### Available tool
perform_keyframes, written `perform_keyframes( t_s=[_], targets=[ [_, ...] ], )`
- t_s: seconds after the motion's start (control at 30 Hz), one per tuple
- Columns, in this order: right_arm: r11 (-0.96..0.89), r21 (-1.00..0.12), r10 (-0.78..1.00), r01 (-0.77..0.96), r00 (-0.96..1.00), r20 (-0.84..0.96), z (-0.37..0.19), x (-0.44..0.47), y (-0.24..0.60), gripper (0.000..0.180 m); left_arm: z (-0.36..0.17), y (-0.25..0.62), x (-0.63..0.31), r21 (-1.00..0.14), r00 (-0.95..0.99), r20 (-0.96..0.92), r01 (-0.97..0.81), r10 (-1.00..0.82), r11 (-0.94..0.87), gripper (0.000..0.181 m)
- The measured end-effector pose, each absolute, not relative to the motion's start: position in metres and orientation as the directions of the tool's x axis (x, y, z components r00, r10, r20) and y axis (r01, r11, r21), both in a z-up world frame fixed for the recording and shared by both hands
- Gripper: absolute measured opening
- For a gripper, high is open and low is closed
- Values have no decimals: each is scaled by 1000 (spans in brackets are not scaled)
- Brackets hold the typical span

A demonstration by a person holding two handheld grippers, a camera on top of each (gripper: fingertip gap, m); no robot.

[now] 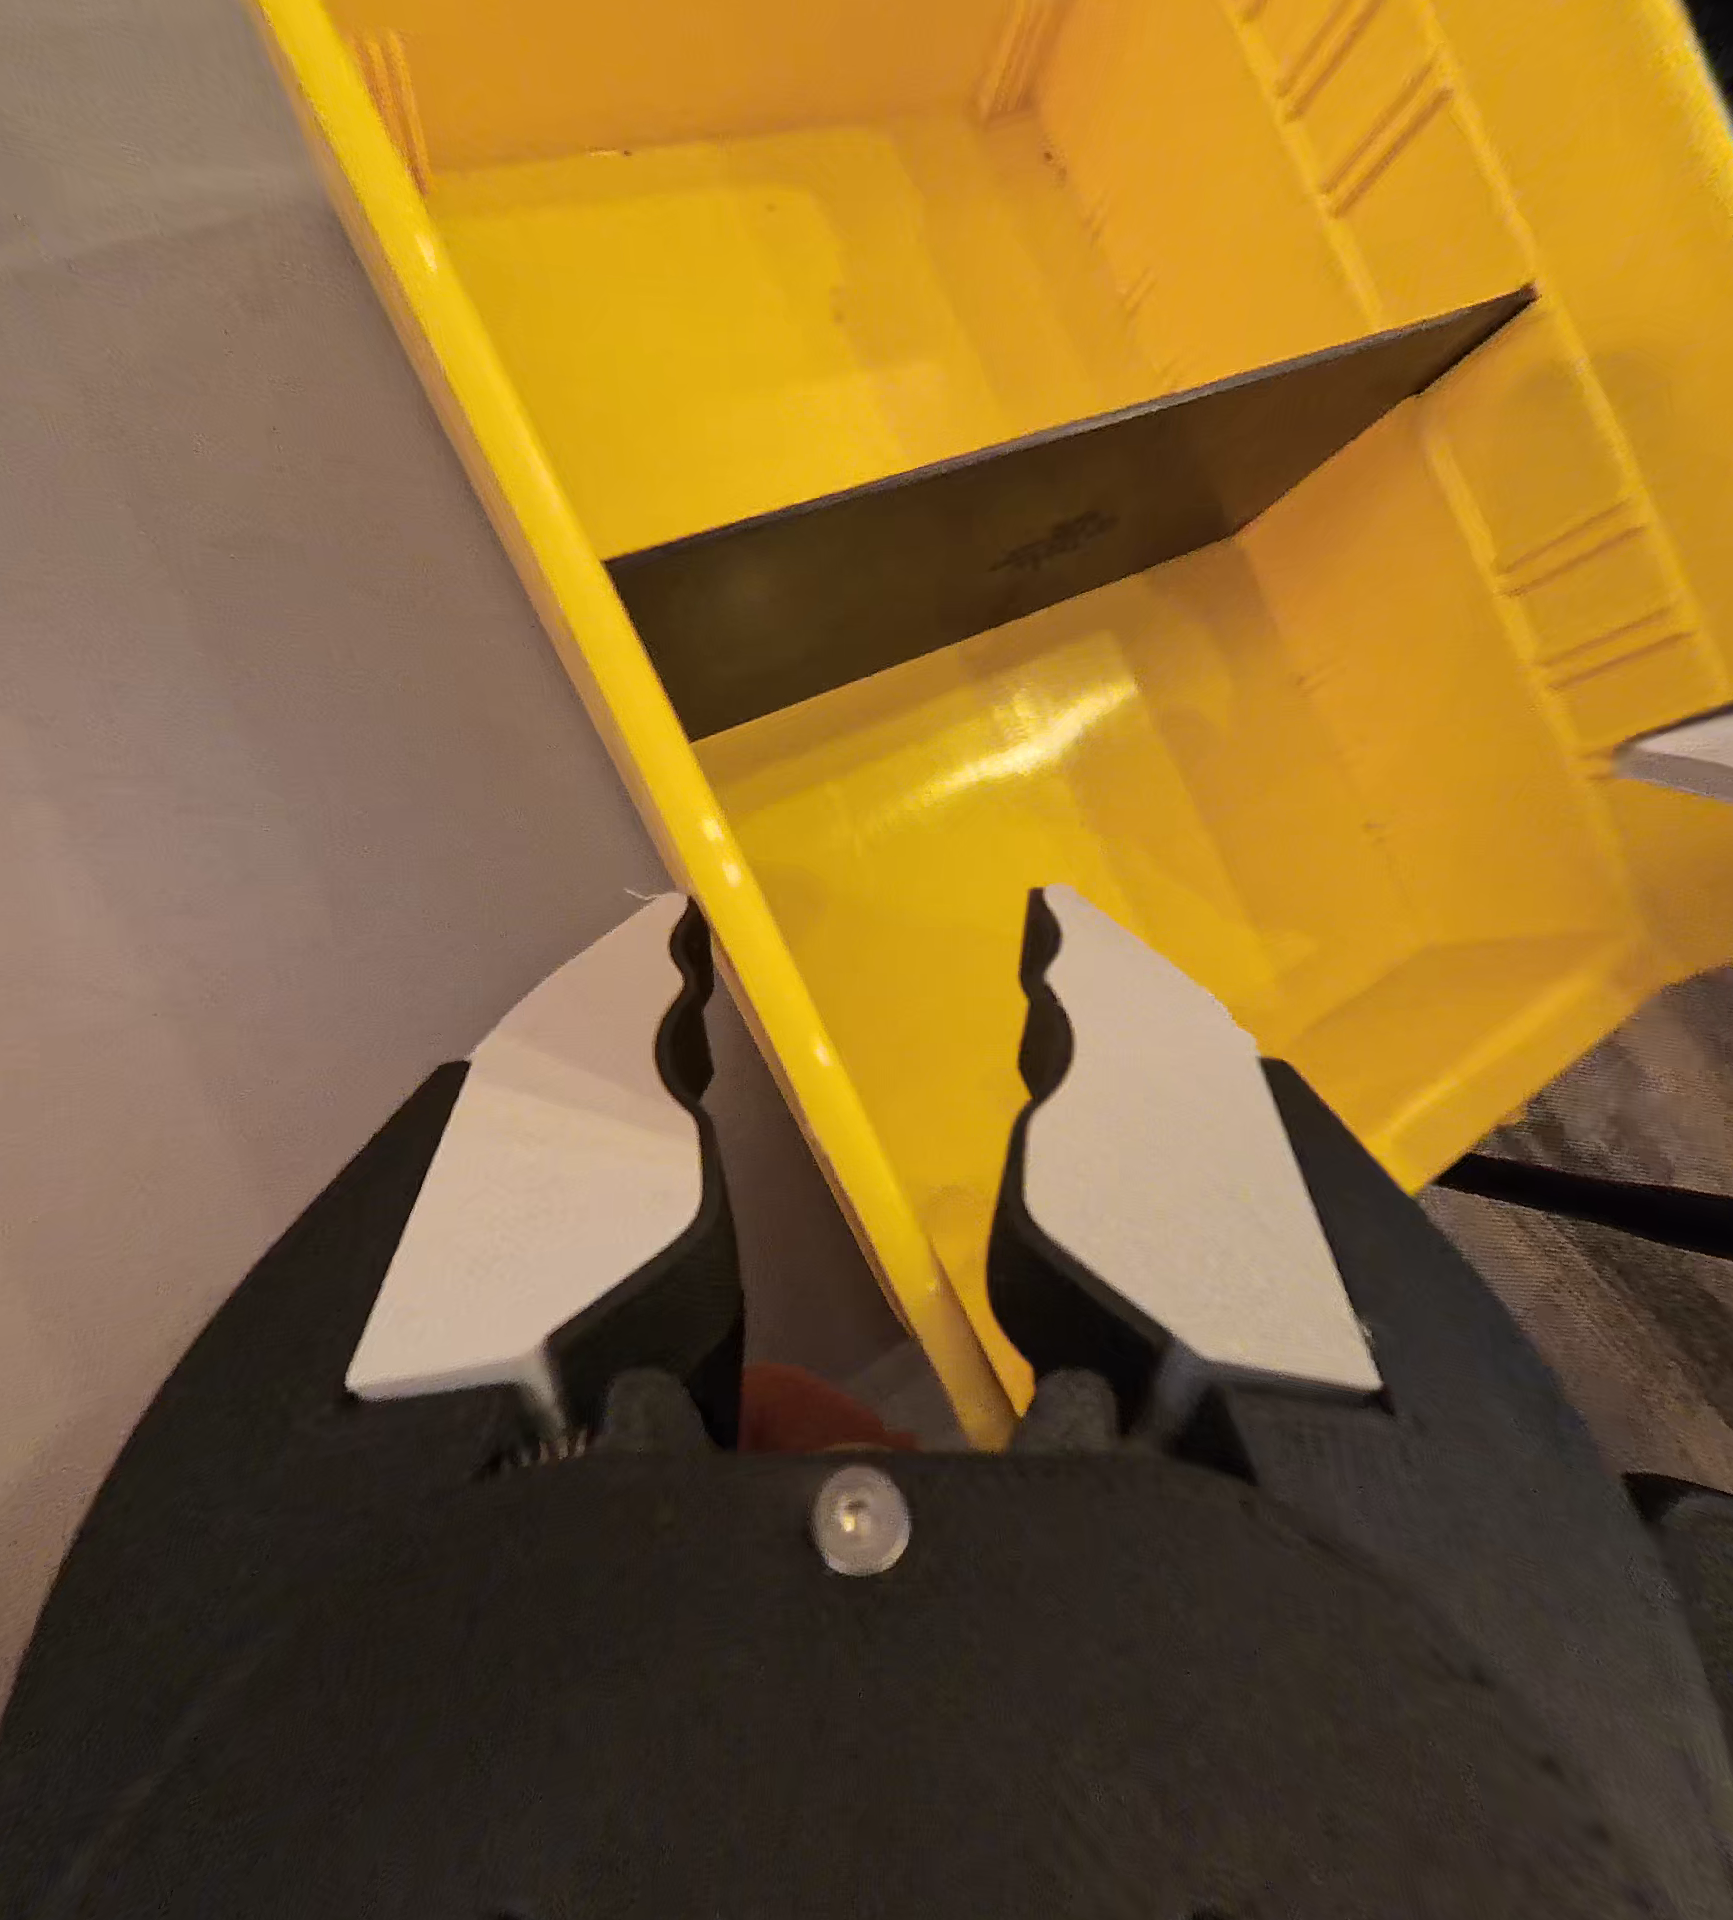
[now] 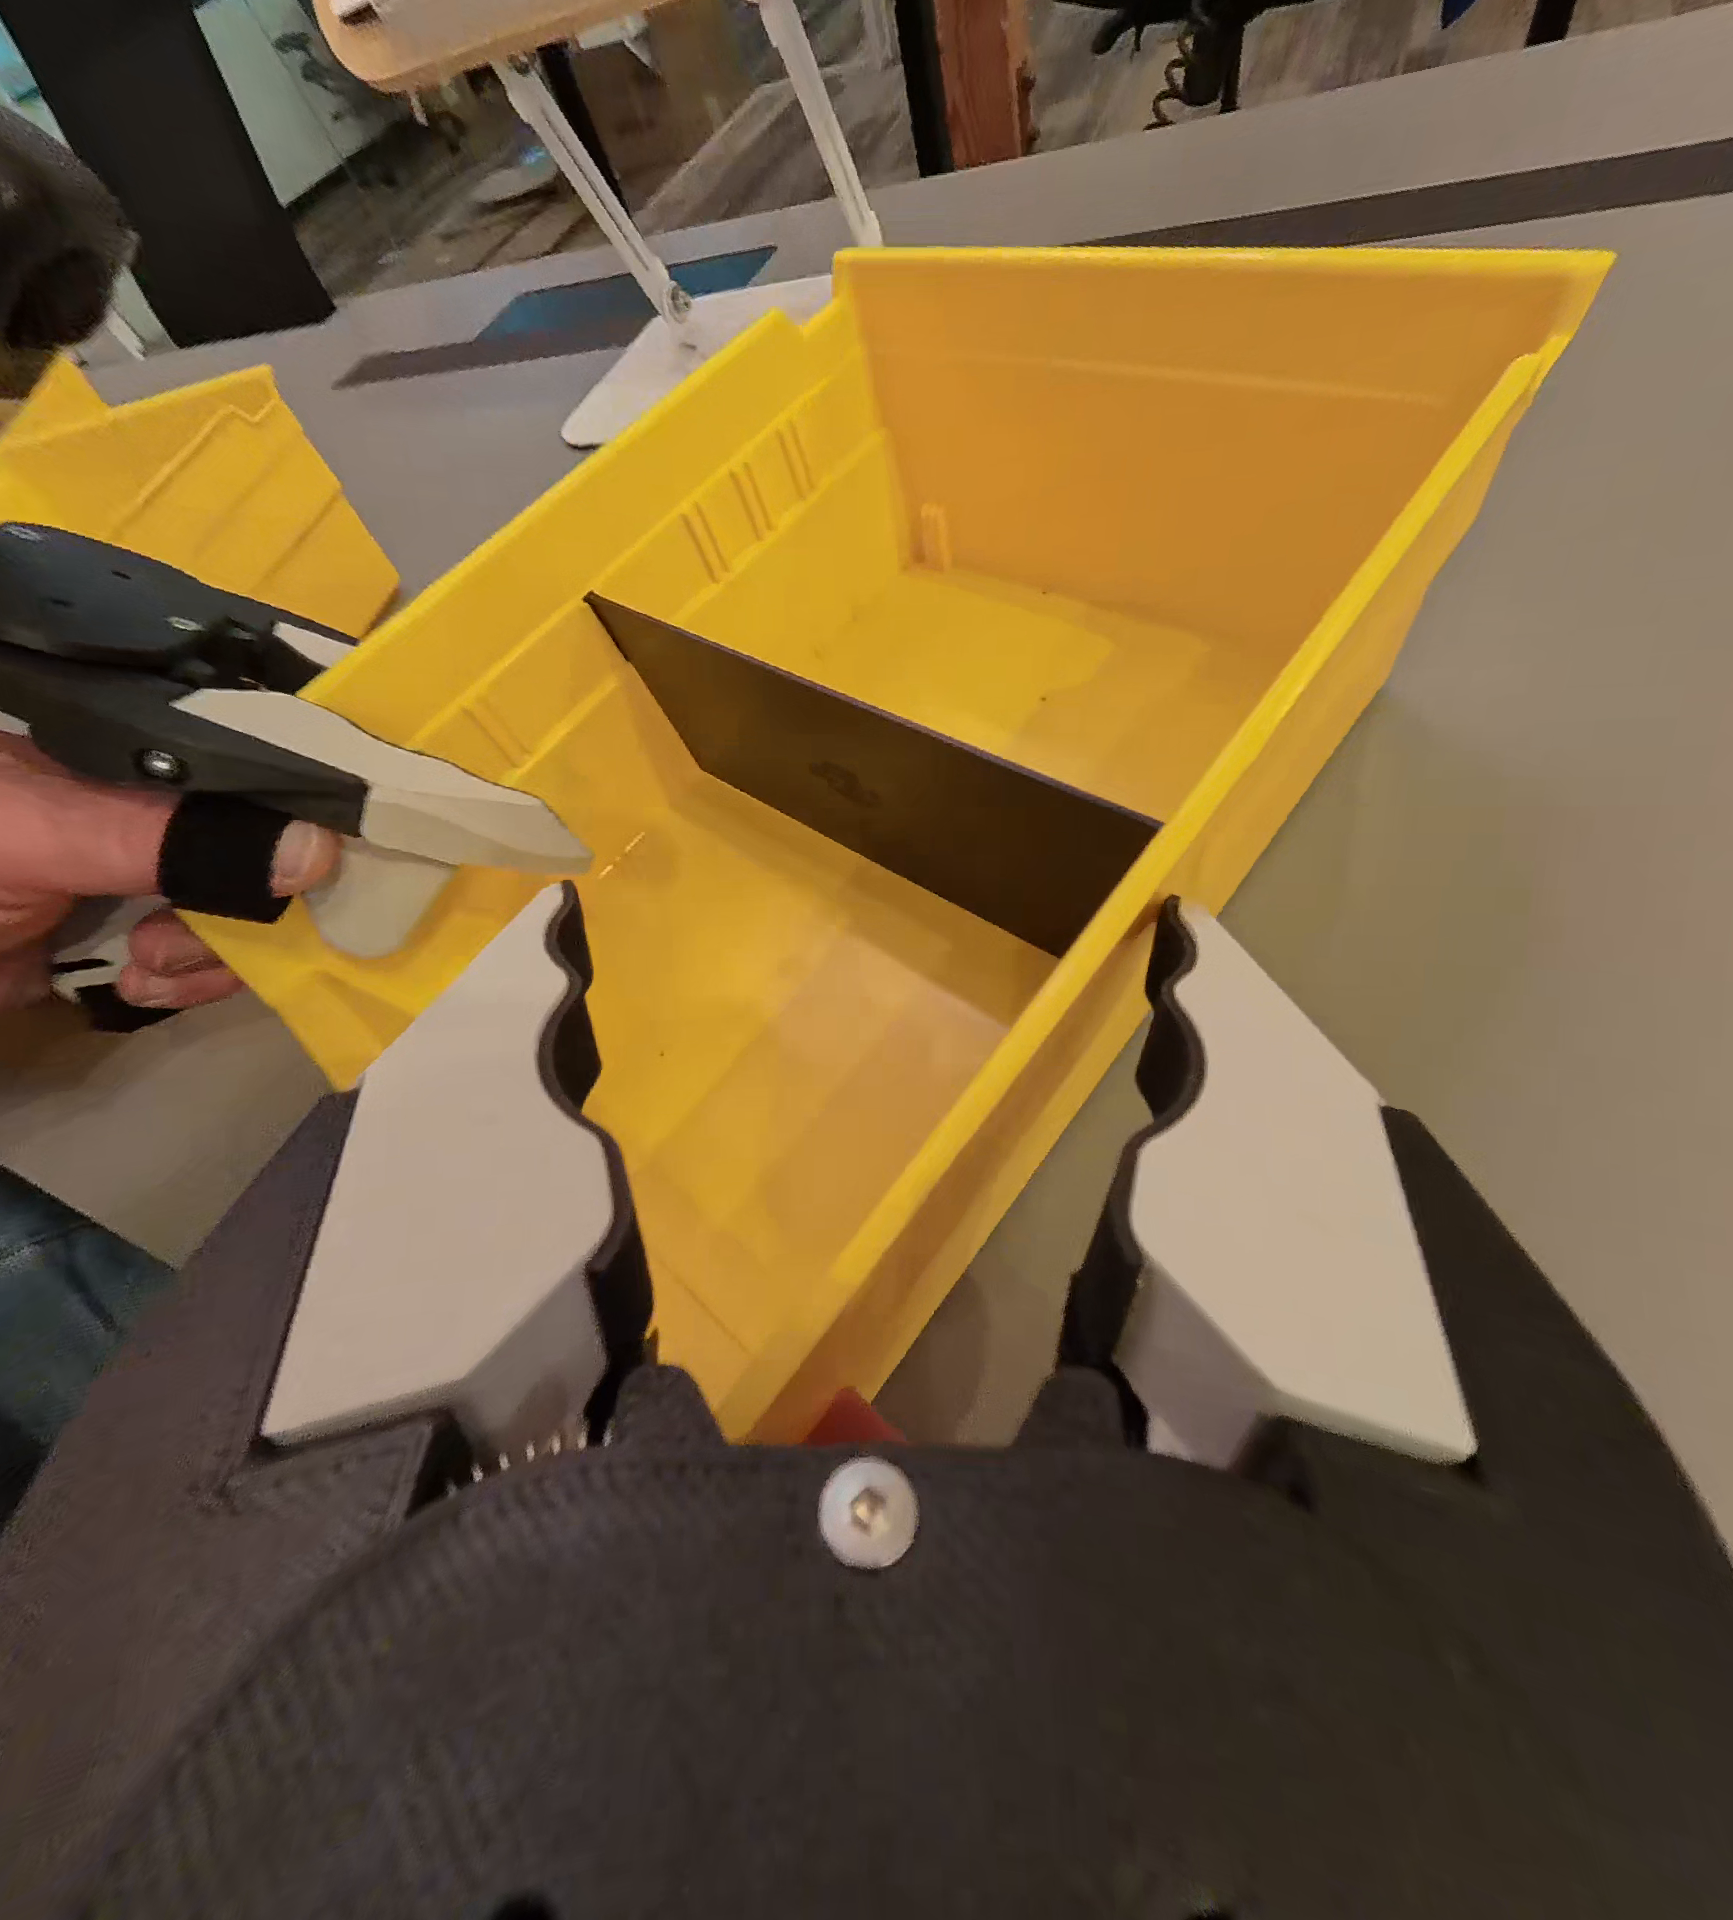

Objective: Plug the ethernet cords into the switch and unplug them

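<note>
Bin point(image 2: 1132, 436) looks stiff, light, slick; we straddle its walls w/ left gripper point(image 1: 857, 914) & right gripper point(image 2: 867, 914), both wide; no cords/switch visible.

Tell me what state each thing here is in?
Yellow bin: upright on the grey table, both compartments empty.
Black divider: slotted across the bin.
Left gripper: open, straddling one side wall.
Right gripper: open, straddling the opposite wall.
Second yellow bin: behind, contents hidden.

Yellow bin point(image 2: 1101, 416) glossy smooth plastic; divider point(image 2: 883, 800) matt black; table point(image 2: 1620, 727) matt grey.
</note>
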State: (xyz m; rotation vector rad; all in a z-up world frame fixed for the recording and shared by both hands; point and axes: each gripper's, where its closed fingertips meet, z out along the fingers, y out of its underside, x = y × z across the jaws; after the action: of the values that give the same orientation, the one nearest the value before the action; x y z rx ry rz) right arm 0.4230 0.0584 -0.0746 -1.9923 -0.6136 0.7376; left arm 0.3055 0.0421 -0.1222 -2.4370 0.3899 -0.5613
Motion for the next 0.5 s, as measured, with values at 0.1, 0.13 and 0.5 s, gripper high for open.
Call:
perform_keyframes(
  t_s=[0.1, 0.13, 0.5],
  targets=[
    [-455, -870, 662, 191, 726, -187, -79, 427, 64, 103, -118, 35, 317, -595, 839, 355, -139, -413, -792, 76],
    [-445, -868, 659, 219, 737, -152, -82, 430, 66, 99, -117, 33, 320, -591, 829, 370, -139, -420, -795, 80],
    [-429, -814, 663, 391, 748, 10, -104, 446, 78, 73, -26, 11, 305, -702, 732, 416, -119, -539, -703, 93]
  ],
)
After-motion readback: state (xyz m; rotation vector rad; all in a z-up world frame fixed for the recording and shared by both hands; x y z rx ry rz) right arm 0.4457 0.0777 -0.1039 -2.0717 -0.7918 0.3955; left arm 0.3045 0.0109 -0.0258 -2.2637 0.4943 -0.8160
